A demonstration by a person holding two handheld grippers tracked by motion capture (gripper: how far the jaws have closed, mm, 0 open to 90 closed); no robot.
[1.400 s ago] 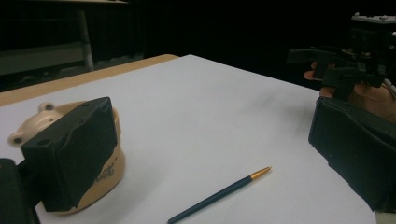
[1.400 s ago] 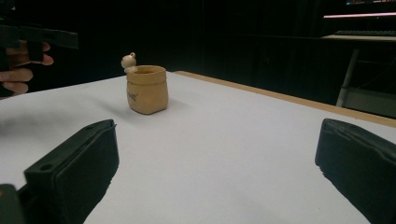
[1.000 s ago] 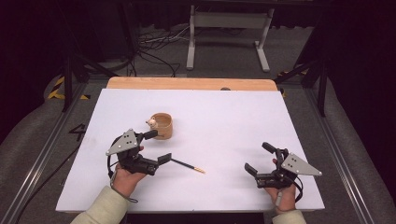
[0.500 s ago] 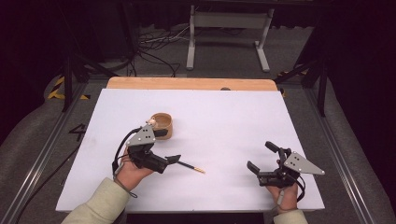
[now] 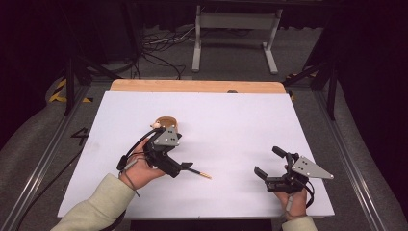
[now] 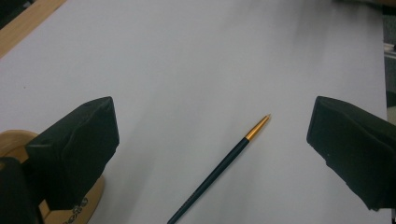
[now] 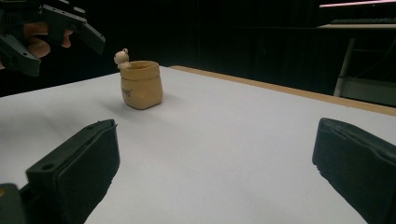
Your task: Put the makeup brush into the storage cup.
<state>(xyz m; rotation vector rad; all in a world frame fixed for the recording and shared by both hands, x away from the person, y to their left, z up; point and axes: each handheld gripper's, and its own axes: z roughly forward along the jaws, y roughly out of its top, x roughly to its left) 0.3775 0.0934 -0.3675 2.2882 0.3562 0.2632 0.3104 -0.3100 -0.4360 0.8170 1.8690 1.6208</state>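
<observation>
The left gripper (image 5: 185,167) hung wide open over the paintbrush (image 6: 219,169), which lay ungrasped near the surface's front edge; the small pot (image 7: 140,85) waited empty, the right gripper (image 5: 267,166) open too.

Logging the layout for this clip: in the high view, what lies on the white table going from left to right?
Left gripper with the small tan pot just behind it → thin dark brush with a gold tip → right gripper.
</observation>
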